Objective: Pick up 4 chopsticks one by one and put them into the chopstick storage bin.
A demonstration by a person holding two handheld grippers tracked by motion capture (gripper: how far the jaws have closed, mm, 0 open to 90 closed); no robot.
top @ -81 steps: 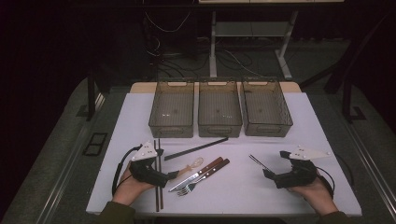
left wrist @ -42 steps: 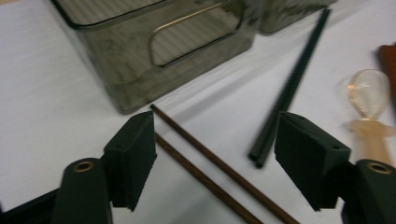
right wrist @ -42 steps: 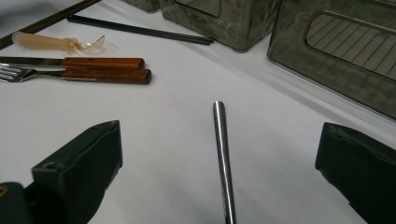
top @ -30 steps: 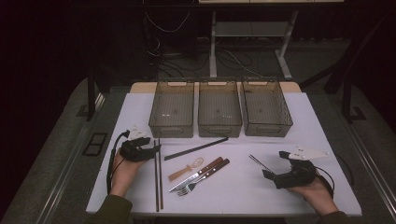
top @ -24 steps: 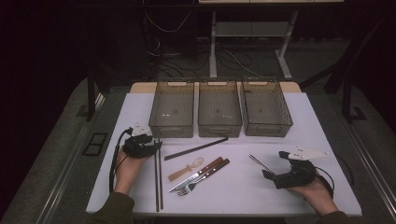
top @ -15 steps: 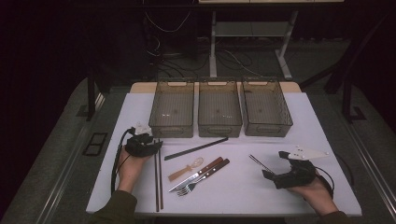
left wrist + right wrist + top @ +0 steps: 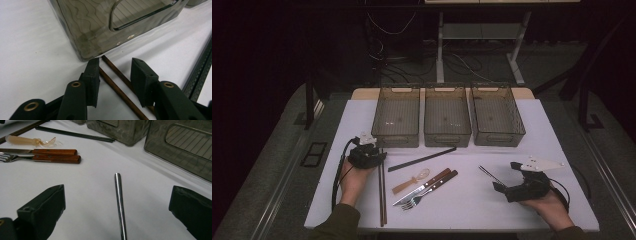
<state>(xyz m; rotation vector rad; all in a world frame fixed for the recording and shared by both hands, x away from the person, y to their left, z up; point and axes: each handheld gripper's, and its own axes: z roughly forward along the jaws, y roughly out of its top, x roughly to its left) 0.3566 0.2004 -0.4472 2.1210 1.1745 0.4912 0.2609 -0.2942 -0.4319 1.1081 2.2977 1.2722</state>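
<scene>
Straddling the far tips of the brown chopsticks (image 7: 117, 82) on the tabletop (image 7: 562, 130) beside the left bin (image 7: 100, 27), my left claw (image 7: 115, 80) has just been closing, pads not yet clamped, their length running back toward me.

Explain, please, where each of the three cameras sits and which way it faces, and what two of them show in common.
High view: sits above the person's side, faces forward and down on the table; both forearms, left gripper, right gripper.
Left gripper view: rides the left gripper, faces along its jaws, which have just been closing, at two brown chopsticks lying between them, below the left bin.
Right gripper view: rides the right gripper, jaws wide apart, faces a metal chopstick.
Shared: the wooden-handled knife shows in the high and right gripper views.
</scene>
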